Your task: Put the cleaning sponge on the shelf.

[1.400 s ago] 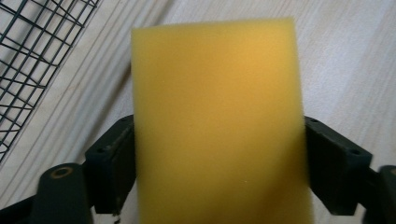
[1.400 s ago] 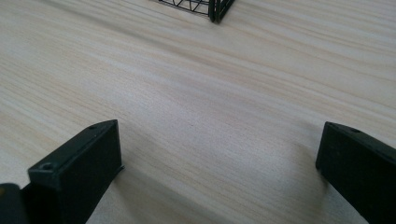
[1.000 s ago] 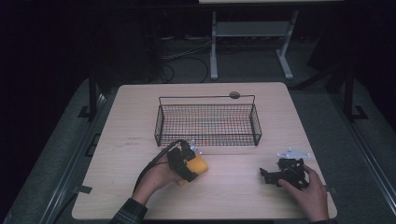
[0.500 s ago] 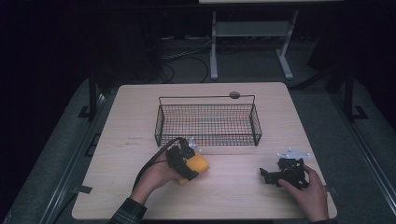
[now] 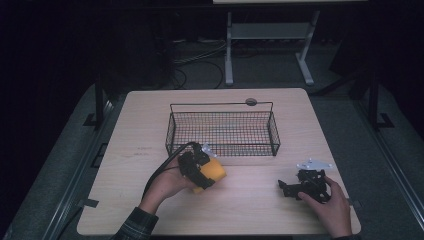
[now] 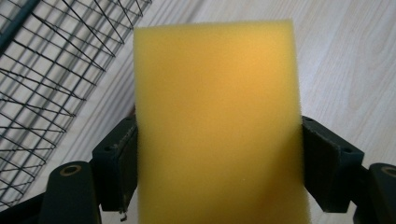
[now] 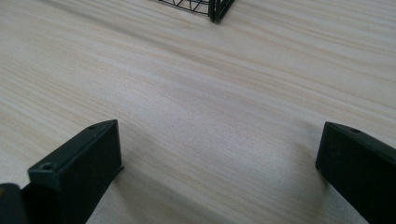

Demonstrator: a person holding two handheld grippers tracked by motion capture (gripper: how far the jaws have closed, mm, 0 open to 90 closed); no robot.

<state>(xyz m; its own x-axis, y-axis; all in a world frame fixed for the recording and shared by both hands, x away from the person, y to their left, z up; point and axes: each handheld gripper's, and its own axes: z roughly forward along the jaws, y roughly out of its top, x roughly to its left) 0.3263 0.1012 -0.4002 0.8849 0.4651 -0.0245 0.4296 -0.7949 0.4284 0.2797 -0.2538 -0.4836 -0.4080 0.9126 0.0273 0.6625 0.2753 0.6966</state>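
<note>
A yellow sponge (image 5: 212, 172) (image 6: 217, 121) is clamped between the jaws of my left gripper (image 5: 202, 172) (image 6: 219, 163), just in front of the left end of the black wire basket (image 5: 222, 129). In the left gripper view the sponge stands upright between both black jaws, with the basket mesh (image 6: 42, 70) at the left. My right gripper (image 5: 292, 189) (image 7: 219, 163) rests low on the table at the front right, its jaws wide apart over bare wood, nothing between them. A corner of the basket (image 7: 215, 9) shows at the top of the right gripper view.
The light wooden table (image 5: 135, 145) carries the basket at its centre. A small round dark object (image 5: 251, 102) sits behind the basket near the far edge. Cables and a white stand (image 5: 230, 50) lie on the dark floor beyond.
The left gripper with the sponge has shifted very slightly; the right gripper has stayed in place.
</note>
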